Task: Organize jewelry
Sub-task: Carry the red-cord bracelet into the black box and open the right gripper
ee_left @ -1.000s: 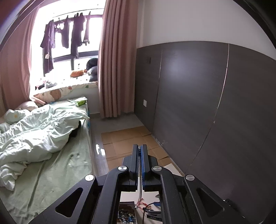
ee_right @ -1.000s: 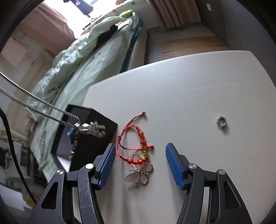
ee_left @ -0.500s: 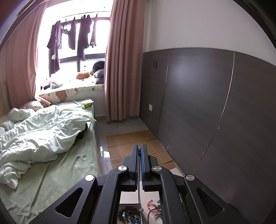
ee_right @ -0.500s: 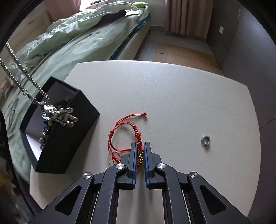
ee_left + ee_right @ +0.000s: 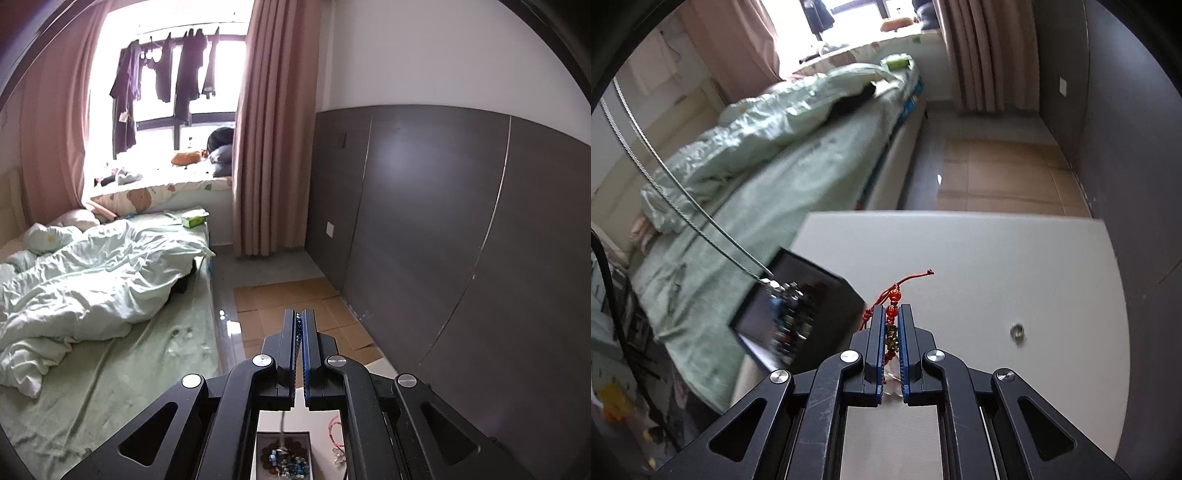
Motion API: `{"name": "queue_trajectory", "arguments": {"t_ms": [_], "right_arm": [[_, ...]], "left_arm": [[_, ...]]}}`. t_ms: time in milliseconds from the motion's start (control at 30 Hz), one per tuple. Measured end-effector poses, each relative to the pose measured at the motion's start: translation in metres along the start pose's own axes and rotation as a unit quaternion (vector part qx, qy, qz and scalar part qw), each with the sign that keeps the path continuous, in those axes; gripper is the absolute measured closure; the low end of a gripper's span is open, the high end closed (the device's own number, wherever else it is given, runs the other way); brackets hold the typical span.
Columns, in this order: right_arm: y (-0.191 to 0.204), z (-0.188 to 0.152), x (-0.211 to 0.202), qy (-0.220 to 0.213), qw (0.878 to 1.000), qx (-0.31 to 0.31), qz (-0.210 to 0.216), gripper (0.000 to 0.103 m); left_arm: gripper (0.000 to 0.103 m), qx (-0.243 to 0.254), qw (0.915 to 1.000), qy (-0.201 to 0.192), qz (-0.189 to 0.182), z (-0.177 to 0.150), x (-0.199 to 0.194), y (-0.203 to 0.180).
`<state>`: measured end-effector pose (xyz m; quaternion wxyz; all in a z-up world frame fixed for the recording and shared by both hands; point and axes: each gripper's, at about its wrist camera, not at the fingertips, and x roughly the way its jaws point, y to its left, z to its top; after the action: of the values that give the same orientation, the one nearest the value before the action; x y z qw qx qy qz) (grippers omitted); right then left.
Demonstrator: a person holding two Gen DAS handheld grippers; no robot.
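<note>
**Red bracelet picked up, box is next**

Red cord and red beads now sit between the fingers of the right gripper, which are pressed together on the bracelet. A second ago the same fingers stood spread on both sides of the bracelet while it lay flat on the table; then they closed on it, and now the bracelet is up from the surface, its knotted end sticking out in front of the tips. So the grasp succeeded, and I judge the next step is to carry it to the black box.

The box stands at the left edge of the table, open, with beaded pieces already inside. A silver chain hangs down into it from above; the left gripper pinches this chain with its fingers closed, as it did before, and has hardly moved. Through its frame, the left view shows the box below.

A small metal ring lies alone near the right edge of the table, not yet collected.
</note>
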<state>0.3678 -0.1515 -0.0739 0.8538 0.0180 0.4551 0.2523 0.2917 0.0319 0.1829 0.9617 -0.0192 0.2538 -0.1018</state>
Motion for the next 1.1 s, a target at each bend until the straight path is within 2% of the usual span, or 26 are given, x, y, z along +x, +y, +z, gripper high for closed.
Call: {"name": "queue_trajectory", "arguments": {"t_ms": [400,767,1000,1100], "right_arm": [[0.042,0.022,-0.035,-0.046,0.998,-0.019,0.044,0.096],[0.065,0.032,-0.034,-0.053,0.997,-0.028,0.054,0.096],[0.071,0.033,-0.025,-0.048,0.997,-0.028,0.055,0.096],[0.071,0.032,-0.02,-0.043,0.997,-0.025,0.058,0.096]], "left_arm": [[0.101,-0.038,0.9977,0.055,-0.011,-0.043,0.041,0.028],[0.101,-0.08,0.9887,0.123,-0.029,-0.113,0.093,0.046],[0.101,-0.132,0.9781,0.152,-0.053,-0.157,0.125,0.064],[0.1,-0.163,0.9669,0.178,-0.083,-0.174,0.138,0.072]]}}
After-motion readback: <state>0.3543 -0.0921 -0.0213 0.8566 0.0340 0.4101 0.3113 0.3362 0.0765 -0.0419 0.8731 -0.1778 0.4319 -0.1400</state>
